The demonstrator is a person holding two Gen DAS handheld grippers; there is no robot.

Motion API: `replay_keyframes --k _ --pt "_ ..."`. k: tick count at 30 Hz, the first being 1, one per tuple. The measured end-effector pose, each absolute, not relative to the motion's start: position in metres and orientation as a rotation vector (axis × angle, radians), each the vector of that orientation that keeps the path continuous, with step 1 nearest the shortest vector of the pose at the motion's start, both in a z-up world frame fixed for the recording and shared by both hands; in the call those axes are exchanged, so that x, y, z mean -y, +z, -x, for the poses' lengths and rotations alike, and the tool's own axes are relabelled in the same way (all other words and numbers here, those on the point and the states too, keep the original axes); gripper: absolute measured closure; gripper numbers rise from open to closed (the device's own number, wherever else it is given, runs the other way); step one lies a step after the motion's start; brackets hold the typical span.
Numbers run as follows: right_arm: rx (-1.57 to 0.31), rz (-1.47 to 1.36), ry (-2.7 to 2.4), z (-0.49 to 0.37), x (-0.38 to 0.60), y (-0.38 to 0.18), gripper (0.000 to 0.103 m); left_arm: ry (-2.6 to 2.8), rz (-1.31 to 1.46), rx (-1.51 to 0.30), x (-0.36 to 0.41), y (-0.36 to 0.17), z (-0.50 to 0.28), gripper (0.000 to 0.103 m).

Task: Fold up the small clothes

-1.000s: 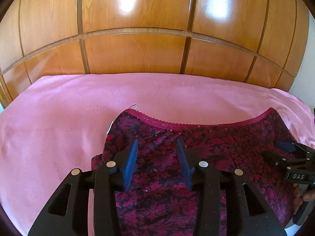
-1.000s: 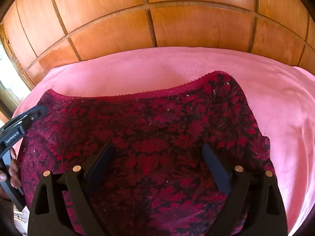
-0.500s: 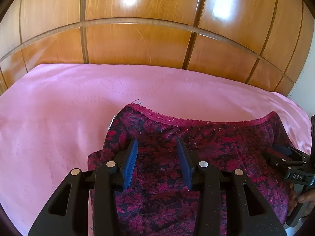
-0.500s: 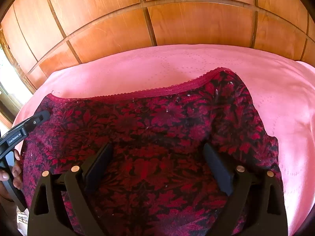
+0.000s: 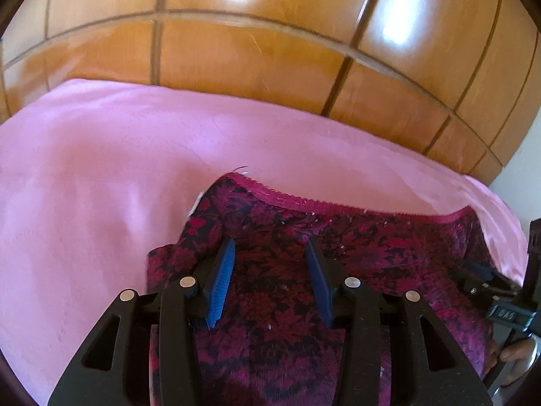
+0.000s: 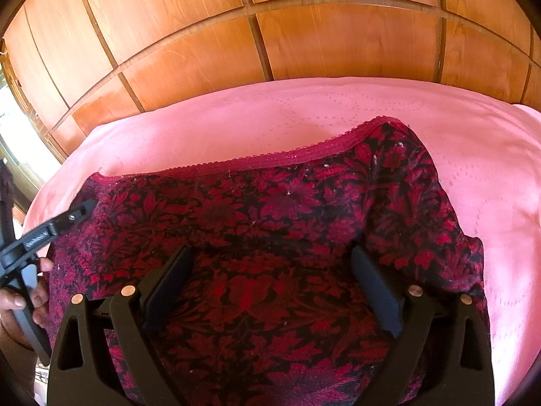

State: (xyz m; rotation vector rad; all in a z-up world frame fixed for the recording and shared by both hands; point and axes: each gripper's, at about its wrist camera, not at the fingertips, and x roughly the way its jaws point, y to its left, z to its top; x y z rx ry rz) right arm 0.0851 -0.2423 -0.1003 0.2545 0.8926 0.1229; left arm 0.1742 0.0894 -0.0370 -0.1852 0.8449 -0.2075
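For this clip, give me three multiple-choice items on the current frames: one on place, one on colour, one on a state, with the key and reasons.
1. Where does the floral garment lie?
A. On the pink bedsheet
B. On a wooden floor
C. In a basket

2. What colour is the garment's lace trim?
A. White
B. Magenta red
C. Green

3. How do the jaws of the right gripper stand?
A. Shut on a sock
B. Shut on the sheet
C. Open above the garment

Key: 1 A, the sheet shows around the cloth's far and side edges. 2 B, the scalloped edge matches the red flowers. 3 C, a wide gap with flat cloth shows between its fingers, nothing pinched.
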Motion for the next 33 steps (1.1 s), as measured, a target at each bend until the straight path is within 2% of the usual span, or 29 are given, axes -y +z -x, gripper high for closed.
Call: replay_keyframes --k 4,6,9,21,33 --pt "-0.893 -0.250 0.122 -0.086 0.243 -0.099 0.008 -0.140 0.145 -0.791 -0.086 -0.021 -0.147 0.060" --pt "-0.893 -0.246 0.119 -0.085 0.240 -0.098 0.008 -0.124 0.125 -0.766 -0.083 -0.013 -0.131 0.050" --pt "-0.896 -0.243 0.113 -0.081 0.239 -0.091 0.008 -0.116 0.115 -0.735 -0.079 -0.004 -0.107 0.046" --pt "-0.787 -0.407 0.122 -0.004 0.300 -0.046 0.004 -0.170 0.097 -0.721 -0.060 0.001 -0.053 0.045" --pt "-0.900 -0.775 0.228 0.047 0.353 -0.121 0.003 -0.340 0.157 -0.807 -0.030 -0.018 -0.048 0.045"
